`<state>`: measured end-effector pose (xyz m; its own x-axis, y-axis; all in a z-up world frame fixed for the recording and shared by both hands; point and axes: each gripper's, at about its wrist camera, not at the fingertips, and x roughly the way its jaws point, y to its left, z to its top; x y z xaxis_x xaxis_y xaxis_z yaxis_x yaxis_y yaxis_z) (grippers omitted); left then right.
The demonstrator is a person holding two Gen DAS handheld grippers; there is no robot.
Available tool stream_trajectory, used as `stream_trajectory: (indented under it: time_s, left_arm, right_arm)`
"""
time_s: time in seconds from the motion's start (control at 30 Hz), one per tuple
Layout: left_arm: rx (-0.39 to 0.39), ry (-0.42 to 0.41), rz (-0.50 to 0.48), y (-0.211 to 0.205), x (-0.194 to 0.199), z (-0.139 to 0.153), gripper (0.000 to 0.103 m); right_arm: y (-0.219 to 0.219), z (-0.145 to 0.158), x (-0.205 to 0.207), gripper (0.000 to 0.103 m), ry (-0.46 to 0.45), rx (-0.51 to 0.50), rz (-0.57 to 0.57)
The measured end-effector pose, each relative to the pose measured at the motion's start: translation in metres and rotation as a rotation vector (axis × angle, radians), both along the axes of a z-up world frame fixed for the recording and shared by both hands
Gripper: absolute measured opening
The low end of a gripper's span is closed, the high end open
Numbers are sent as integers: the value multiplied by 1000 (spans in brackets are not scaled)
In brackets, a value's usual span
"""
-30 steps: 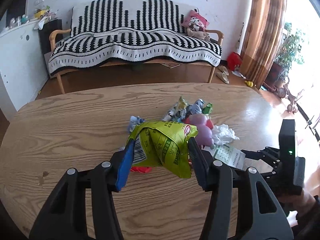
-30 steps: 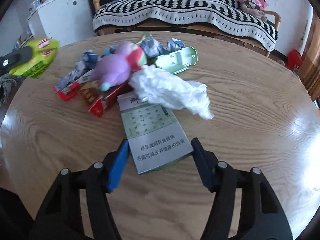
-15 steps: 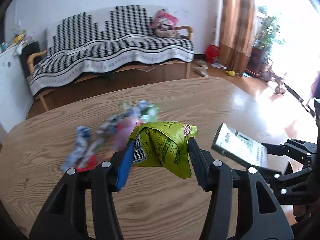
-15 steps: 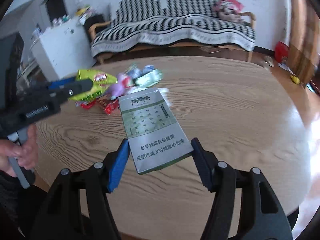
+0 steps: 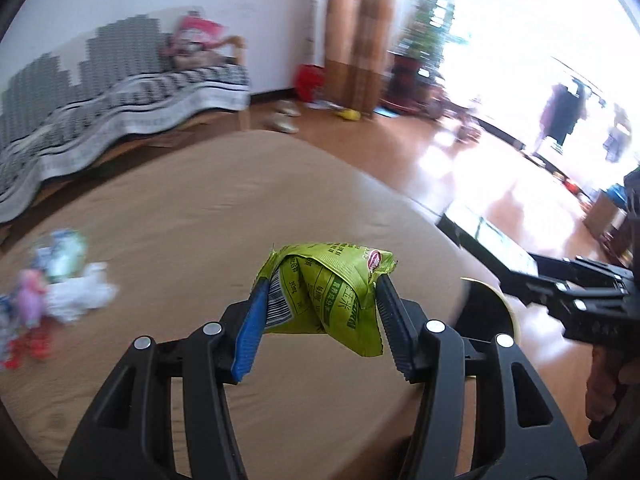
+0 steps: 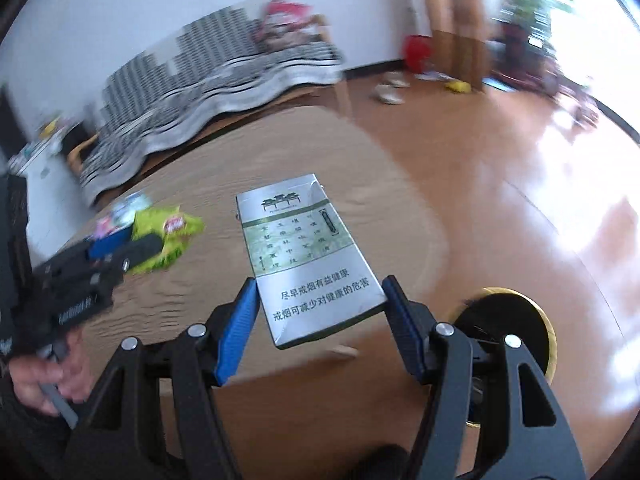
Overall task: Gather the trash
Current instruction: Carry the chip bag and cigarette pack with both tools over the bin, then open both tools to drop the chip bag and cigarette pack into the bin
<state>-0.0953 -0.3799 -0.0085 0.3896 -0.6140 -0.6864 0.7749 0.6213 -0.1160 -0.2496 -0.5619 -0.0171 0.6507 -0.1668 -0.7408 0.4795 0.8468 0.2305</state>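
Round wooden table [image 5: 168, 216] across mid-frame, striped sofa [image 5: 100, 92] blurred at upper left. One crumpled green snack wrapper [image 5: 328, 292] clamped in left gripper [image 5: 318, 320], centre frame, lifted above tabletop. One silver-green cigarette pack [image 6: 308, 256] pinched by its lower end in right gripper [image 6: 320, 320], centre of right view. One blurred heap of remaining litter [image 5: 48, 280] at far left. One gold-rimmed black bin [image 6: 516, 328] at lower right, partly hidden behind gripper fingers [image 6: 404, 332].
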Motion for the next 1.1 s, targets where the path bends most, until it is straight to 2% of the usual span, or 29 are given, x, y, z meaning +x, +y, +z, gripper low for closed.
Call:
stream_trajectory:
  time_s: [0.23, 0.43, 0.57, 0.77, 0.83, 0.87, 1.1]
  left_arm:
    - [24, 86, -234, -112, -81, -49, 53]
    - [64, 143, -350, -176, -120, -95, 53]
    - [60, 201, -367, -204, -126, -119, 53]
    - [49, 209, -376, -225, -127, -133, 57]
    - [40, 214, -375, -229, -129, -137, 72]
    - [35, 212, -372, -229, -131, -137, 75]
    - [29, 206, -352, -227, -124, -128, 80]
  right_arm:
    - [-80, -33, -83, 62, 46, 52, -234]
    - [-120, -63, -126, 62, 90, 113, -344]
    - [-134, -72, -135, 62, 107, 124, -367]
    - [-142, -74, -140, 62, 109, 131, -395]
    - [-143, -75, -138, 62, 113, 135, -406]
    - [-145, -76, -138, 62, 116, 137, -411]
    - [-145, -80, -133, 62, 129, 150, -413]
